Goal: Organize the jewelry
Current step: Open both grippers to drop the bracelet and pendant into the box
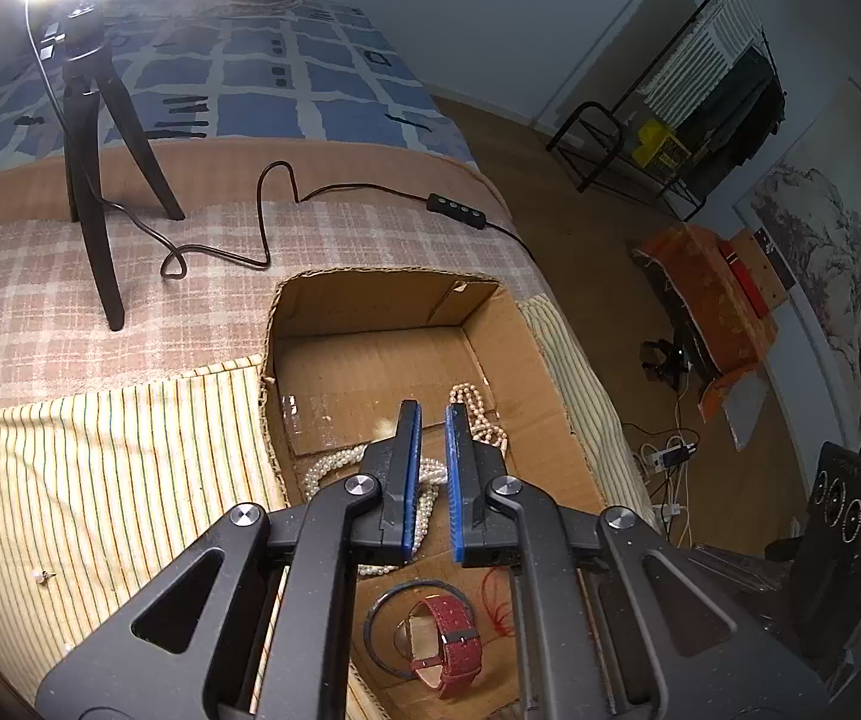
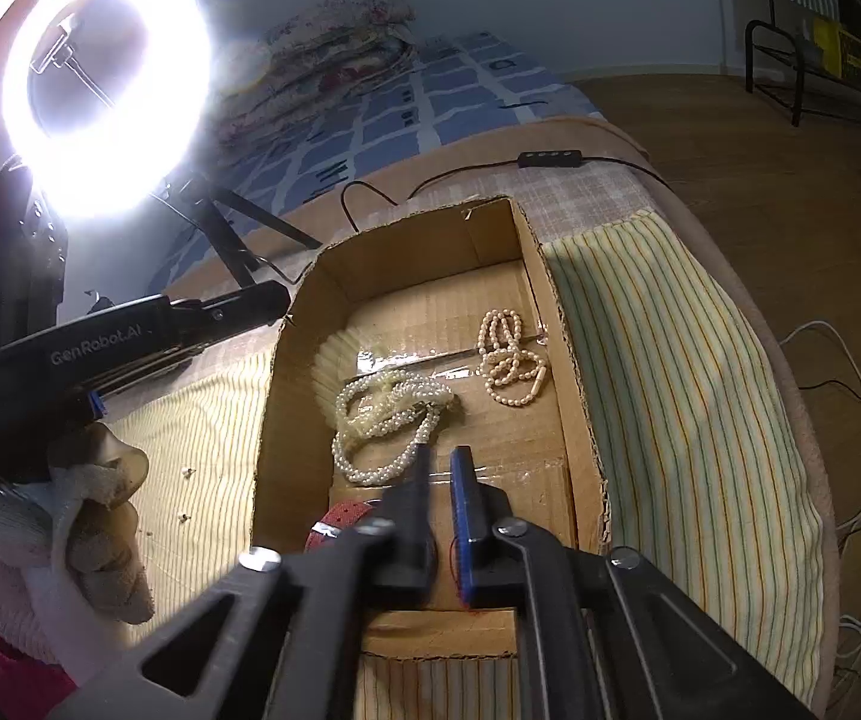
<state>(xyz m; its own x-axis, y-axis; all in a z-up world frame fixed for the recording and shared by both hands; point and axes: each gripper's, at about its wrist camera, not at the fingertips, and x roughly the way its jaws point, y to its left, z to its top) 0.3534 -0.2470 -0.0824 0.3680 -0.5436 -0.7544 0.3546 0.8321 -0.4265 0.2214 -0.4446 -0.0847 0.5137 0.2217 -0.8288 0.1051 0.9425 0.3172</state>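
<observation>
An open cardboard box (image 1: 541,354) (image 2: 574,420) lies on a striped cloth. In it are a white pearl necklace (image 2: 388,420) (image 1: 328,468), a pinkish pearl necklace (image 2: 511,360) (image 1: 481,414), a red watch (image 1: 451,645) (image 2: 340,519), a dark bangle (image 1: 379,618) and a red thread (image 1: 496,600). My left gripper (image 1: 432,408) hovers above the box, jaws slightly apart and empty. My right gripper (image 2: 443,456) hovers over the box's near part, jaws slightly apart and empty. The left gripper body (image 2: 130,330) shows in the right wrist view, held by a gloved hand.
A ring light (image 2: 106,90) on a black tripod (image 1: 94,180) stands behind the box, its cable and switch (image 1: 457,204) trailing across the checked cover. Small earrings (image 1: 43,576) (image 2: 187,471) lie on the striped cloth left of the box. The bed edge and wooden floor lie to the right.
</observation>
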